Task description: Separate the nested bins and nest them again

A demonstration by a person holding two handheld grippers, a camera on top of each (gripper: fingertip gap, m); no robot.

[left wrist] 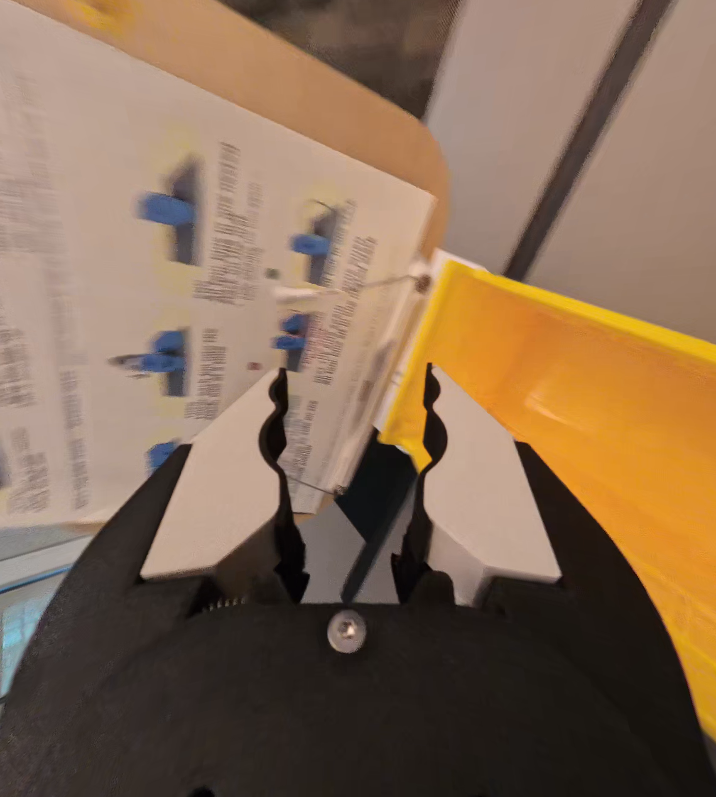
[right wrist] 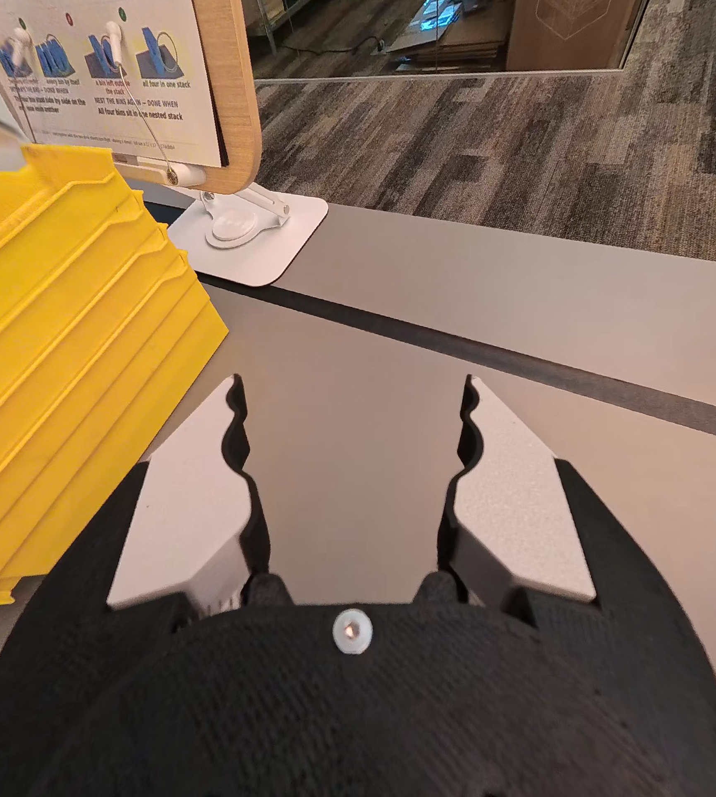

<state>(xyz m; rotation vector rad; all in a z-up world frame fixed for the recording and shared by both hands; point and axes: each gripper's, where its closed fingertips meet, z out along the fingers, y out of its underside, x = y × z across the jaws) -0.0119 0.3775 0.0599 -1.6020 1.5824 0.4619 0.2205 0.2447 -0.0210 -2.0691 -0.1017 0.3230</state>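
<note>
Yellow plastic bins (right wrist: 67,345), ribbed and nested into one tilted stack, sit on the pale grey desk (right wrist: 434,302) at the left of the right wrist view, close in front of a wood-framed instruction board (right wrist: 132,86) on a white stand (right wrist: 248,233). The right hand-held gripper (right wrist: 352,379) hovers over bare desk just beside the stack, its jaws spread wide with nothing between them. A dark strip (right wrist: 520,366) runs across the desk beyond it. The left hand-held gripper (left wrist: 354,371) is tipped at a steep angle near the board's printed sheet (left wrist: 175,280), blurred in its view; its jaws stand partly apart and pinch nothing. A yellow bin (left wrist: 585,409) lies against the outside of its right finger (left wrist: 468,474), open side showing.
</note>
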